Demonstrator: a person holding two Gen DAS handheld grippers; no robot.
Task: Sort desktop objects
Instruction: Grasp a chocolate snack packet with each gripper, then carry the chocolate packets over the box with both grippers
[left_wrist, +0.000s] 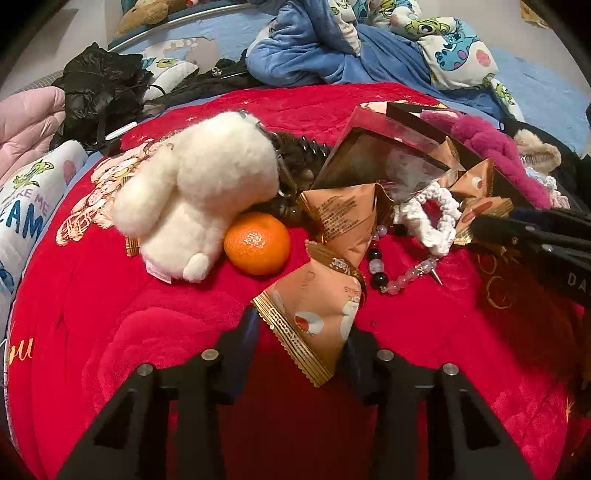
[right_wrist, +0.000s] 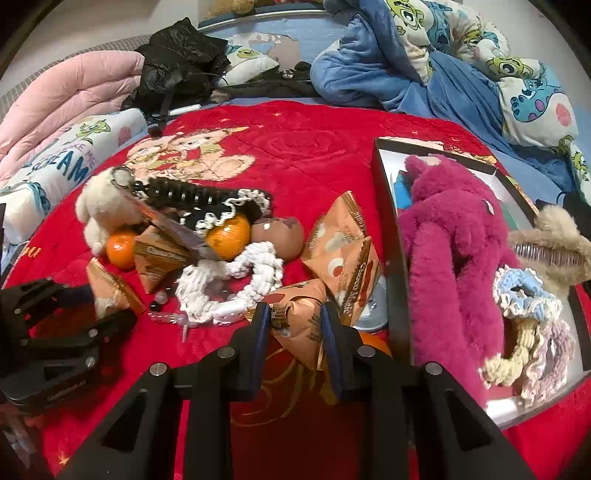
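A pile of small objects lies on a red blanket (left_wrist: 147, 317). In the left wrist view my left gripper (left_wrist: 303, 332) has its jaws around an orange snack packet (left_wrist: 314, 314), touching it on both sides. Beyond it lie an orange (left_wrist: 257, 243), a white plush (left_wrist: 195, 195), another packet (left_wrist: 343, 218), a bead bracelet (left_wrist: 391, 273) and a white scrunchie (left_wrist: 432, 214). In the right wrist view my right gripper (right_wrist: 293, 332) is shut on a snack packet (right_wrist: 299, 328). A tray (right_wrist: 388, 236) to its right holds a magenta plush (right_wrist: 450, 240) and scrunchies (right_wrist: 524, 325).
A black hair claw (right_wrist: 192, 195), two oranges (right_wrist: 229, 236) and a brown plush (right_wrist: 277, 232) sit in the pile. Blue bedding (right_wrist: 424, 74), a black jacket (right_wrist: 177, 66) and a pink quilt (right_wrist: 66, 107) lie behind the blanket.
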